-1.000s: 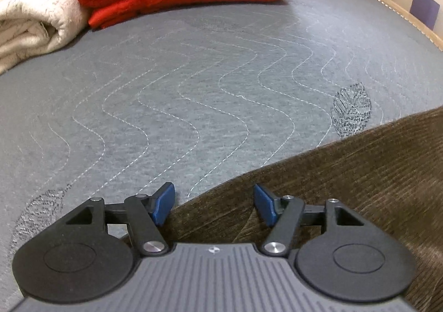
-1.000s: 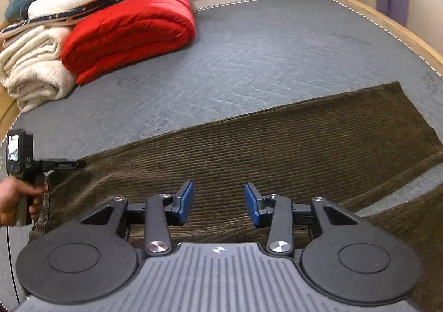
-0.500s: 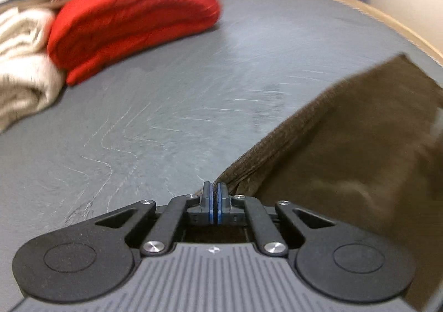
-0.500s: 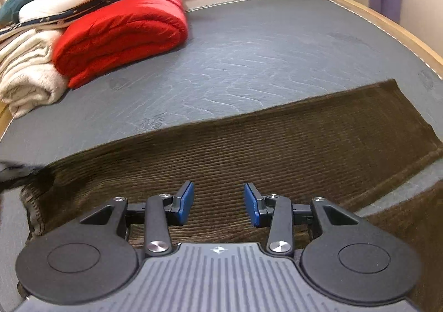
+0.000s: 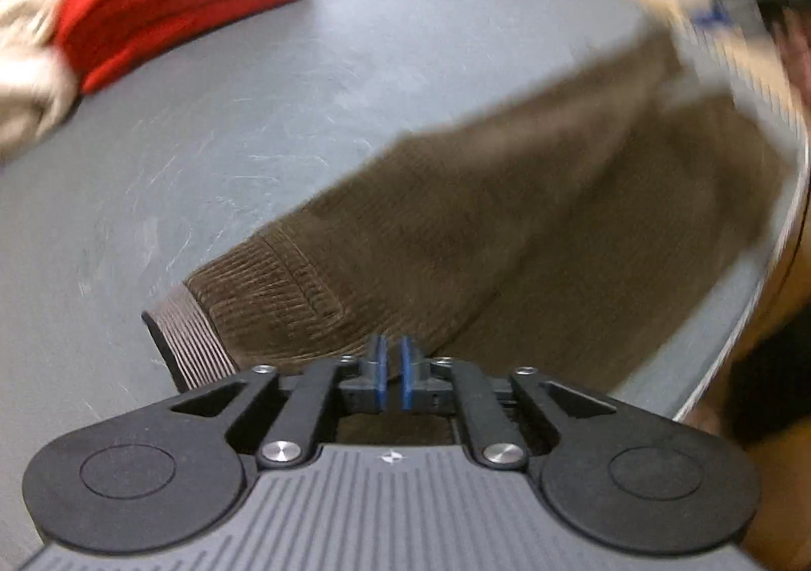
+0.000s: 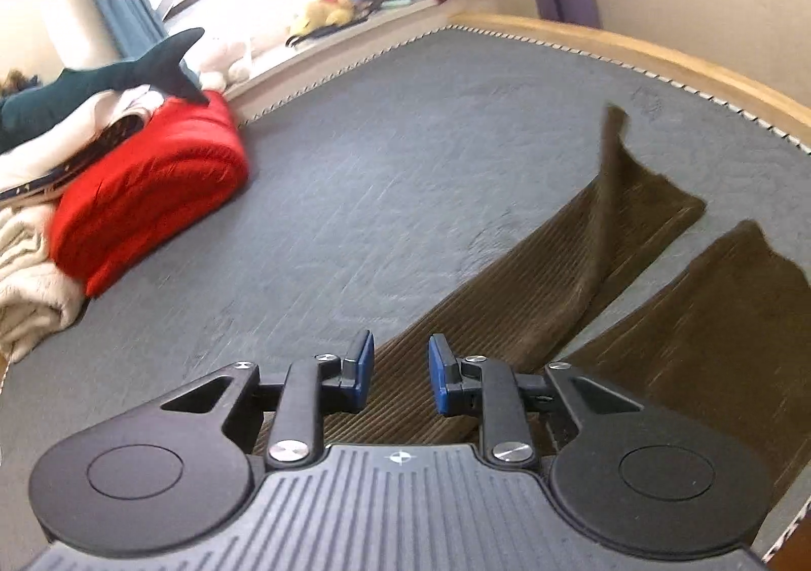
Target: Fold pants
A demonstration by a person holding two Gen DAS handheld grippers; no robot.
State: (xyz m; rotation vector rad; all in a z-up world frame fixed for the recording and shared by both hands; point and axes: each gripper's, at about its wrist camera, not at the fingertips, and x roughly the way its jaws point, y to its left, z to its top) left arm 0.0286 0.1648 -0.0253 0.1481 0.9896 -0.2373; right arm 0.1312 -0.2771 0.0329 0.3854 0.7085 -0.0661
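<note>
Grey mattress: left jaws opening slightly around pants, right jaws closing, gripping nothing.

no readable text, no labels, no brands, no numbers on anything in either view

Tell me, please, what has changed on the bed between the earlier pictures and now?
The left gripper, open a second ago, closed on the waist end of the brown corduroy pants and lifted it over the legs; its jaws now open slightly. The right gripper, jaws closing, slid along a leg that now rears up. The folded red quilt and grey quilted bed cover stayed put.
</note>
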